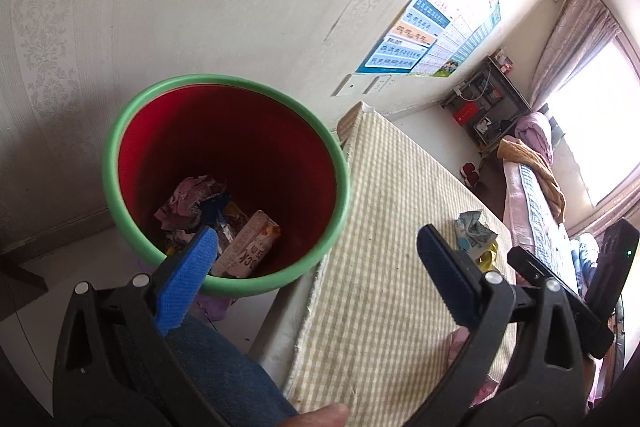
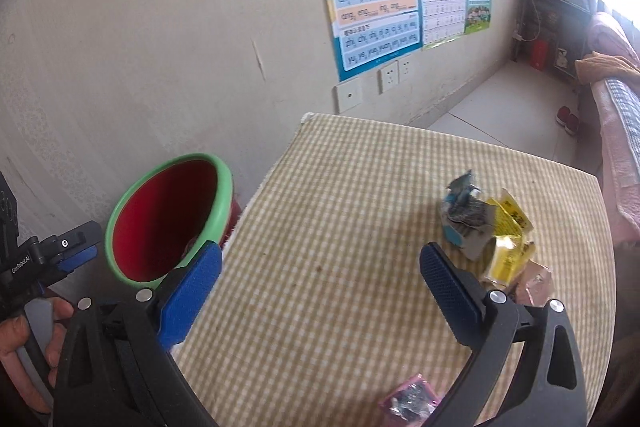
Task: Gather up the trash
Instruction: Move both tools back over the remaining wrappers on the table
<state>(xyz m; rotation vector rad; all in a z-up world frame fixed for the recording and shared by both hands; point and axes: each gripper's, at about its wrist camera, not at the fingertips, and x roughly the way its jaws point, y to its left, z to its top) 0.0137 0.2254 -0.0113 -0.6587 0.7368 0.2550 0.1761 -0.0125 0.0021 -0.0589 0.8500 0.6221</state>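
Left gripper (image 1: pixel 316 259): we see its blue pads spread wide, nothing between them. It hangs above the bin's near rim, one pad (image 1: pixel 188 279) overlapping the opening, the other out over the checked cloth.

Right gripper (image 2: pixel 320 279): jaws also wide, empty, poised over the checked tablecloth (image 2: pixel 340 227).

Nearest trash in the right wrist view: a small pink wrapper (image 2: pixel 410 401) at the bottom edge, lying flat on the cloth, partly hidden by the gripper frame. Its long axis we cannot tell.

Just past the right gripper's right pad we note a cluster: a yellow packet (image 2: pixel 510 243) lying with its long axis running away from us, a crumpled grey-blue wrapper (image 2: pixel 464 215) touching its left side and bunched upward, and a pale pink piece (image 2: pixel 534 281) beside the yellow one, half hidden behind the finger. All sit right of the gap between the pads.

To the left, off the table edge, stands the red bin (image 1: pixel 224 131) with a green rim, near the wall. Inside it we see crumpled pinkish paper (image 1: pixel 188 205) and a long snack packet (image 1: pixel 248 245), its long axis slanting up toward the right. Both lie below the left gripper's left pad.
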